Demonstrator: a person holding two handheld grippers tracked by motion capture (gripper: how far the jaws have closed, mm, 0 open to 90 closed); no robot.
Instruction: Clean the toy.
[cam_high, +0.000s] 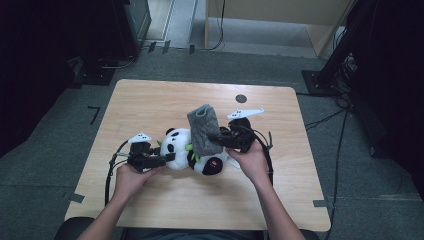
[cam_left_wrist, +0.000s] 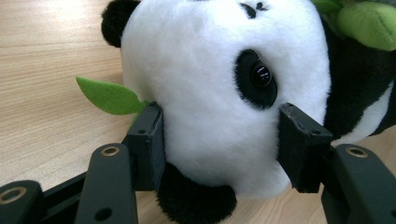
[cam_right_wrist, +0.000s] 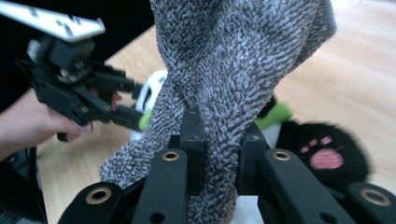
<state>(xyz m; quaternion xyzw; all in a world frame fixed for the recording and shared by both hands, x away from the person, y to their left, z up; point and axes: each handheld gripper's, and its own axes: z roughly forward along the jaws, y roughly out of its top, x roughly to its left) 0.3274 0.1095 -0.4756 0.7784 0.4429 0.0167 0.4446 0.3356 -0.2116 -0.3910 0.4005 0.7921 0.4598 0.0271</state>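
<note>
Black jaws of the right gripper (cam_right_wrist: 219, 140) are pinching a bunched fold of the grey knitted sock (cam_right_wrist: 243, 60), which is hanging limp and light over the plush panda (cam_high: 192, 150) lying mid-table. Pads of the left gripper (cam_left_wrist: 224, 144) are pressing into the panda's soft white head, denting it. Both things are likely yielding and unbreakable; a grip near the sock's cuff looks best. Bare wooden table (cam_high: 165, 97) is leaving room on every side, edges well apart.
</note>
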